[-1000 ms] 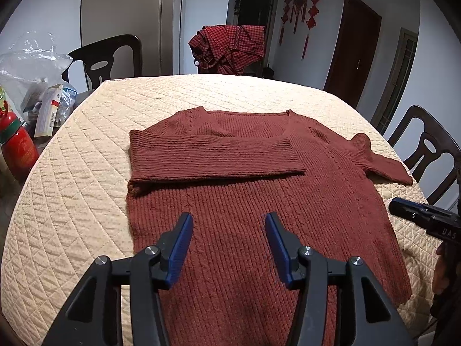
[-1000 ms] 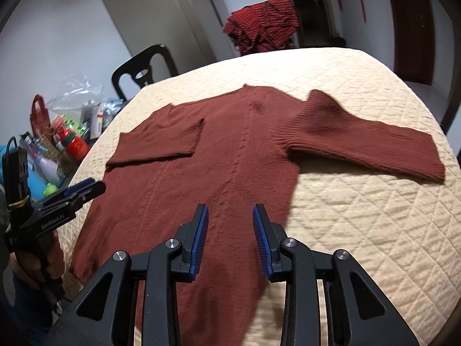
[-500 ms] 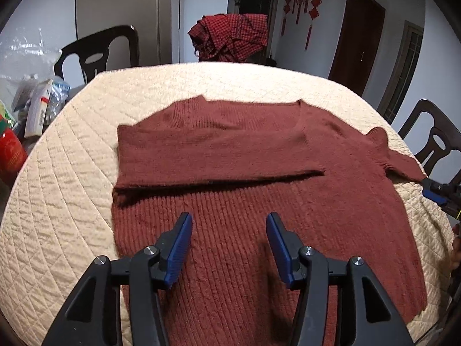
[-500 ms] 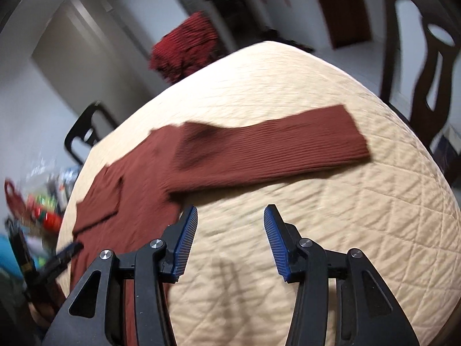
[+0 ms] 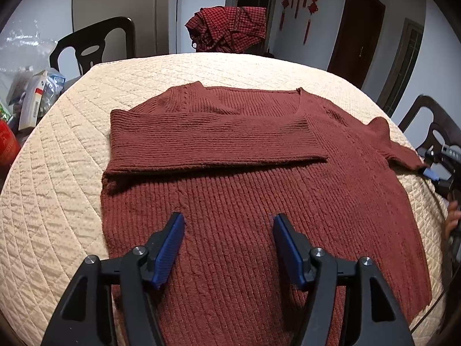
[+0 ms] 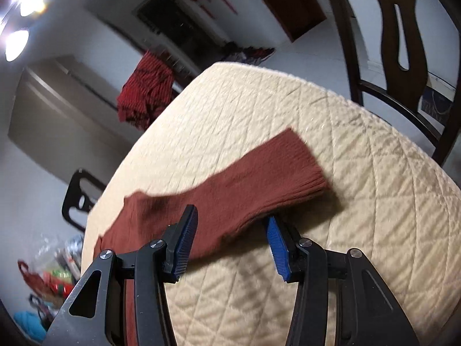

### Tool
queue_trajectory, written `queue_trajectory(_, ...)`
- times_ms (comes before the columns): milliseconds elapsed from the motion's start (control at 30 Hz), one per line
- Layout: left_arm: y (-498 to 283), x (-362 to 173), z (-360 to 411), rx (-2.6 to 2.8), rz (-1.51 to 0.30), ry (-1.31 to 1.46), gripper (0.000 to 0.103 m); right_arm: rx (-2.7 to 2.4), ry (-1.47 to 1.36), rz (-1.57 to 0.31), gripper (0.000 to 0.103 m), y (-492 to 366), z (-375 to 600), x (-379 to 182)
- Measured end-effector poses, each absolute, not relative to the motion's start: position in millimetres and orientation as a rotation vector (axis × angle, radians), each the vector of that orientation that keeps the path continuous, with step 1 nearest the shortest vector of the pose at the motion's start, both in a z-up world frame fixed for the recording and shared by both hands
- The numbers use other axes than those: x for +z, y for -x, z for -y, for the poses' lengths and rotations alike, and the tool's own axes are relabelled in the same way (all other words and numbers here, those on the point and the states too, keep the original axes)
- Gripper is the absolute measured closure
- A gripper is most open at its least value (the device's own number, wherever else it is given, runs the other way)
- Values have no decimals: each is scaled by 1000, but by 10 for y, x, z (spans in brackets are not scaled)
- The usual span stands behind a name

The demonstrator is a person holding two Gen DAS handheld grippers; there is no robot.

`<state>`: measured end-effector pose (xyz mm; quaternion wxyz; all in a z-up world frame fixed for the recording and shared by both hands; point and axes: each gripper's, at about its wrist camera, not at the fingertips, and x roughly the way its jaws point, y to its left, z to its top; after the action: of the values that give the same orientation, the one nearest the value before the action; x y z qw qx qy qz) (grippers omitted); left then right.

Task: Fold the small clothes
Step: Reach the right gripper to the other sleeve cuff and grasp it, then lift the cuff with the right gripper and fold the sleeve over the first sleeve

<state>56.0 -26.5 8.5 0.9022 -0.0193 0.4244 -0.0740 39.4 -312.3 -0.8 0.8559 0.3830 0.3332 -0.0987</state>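
A rust-red knit sweater (image 5: 245, 201) lies flat on the quilted table cover. Its left sleeve (image 5: 213, 141) is folded across the chest. The right sleeve (image 6: 245, 181) stretches out sideways, cuff (image 6: 309, 170) on the cover. My left gripper (image 5: 228, 217) hovers over the sweater's lower body, its jaws opening with nothing between them. My right gripper (image 6: 231, 216) straddles the near edge of the right sleeve, a little short of the cuff. Its jaws are closing, and the pads do not press the knit. The right gripper (image 5: 429, 163) also shows in the left wrist view, at the sleeve's end.
The beige quilted cover (image 5: 57, 201) drapes a round table. Dark chairs stand at the far left (image 5: 95, 49) and at the right (image 6: 403, 43). A red checked garment (image 5: 230, 26) hangs beyond the far edge. Bags and boxes (image 5: 31, 98) crowd the left side.
My right gripper swung from over the sweater's body out to the right sleeve and rolled. My left gripper sank slightly closer to the sweater and its jaws widened.
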Motion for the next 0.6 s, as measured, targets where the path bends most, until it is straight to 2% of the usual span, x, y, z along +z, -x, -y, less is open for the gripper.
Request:
queue_trajectory(33,-558,85,275,-153,-878,36,35,-229,-807,-699,65,-415,3155,-6)
queue_trajectory(100,-568,87,259,-156,-878,41,35,-263,-793,-710,89,-466,3182,-19)
queue_trajectory(167,-571,88,243,-160,-877,49,35,-262,-800,-717,97,-504,3199,-11)
queue_trajectory(433,-576,92,231,-165,-880,43,32,55,-579,-608,97,-668,2351,772)
queue_trajectory(600,-595,90,237,-169,-880,47,31,311,-456,-686,97,-938,1501,778)
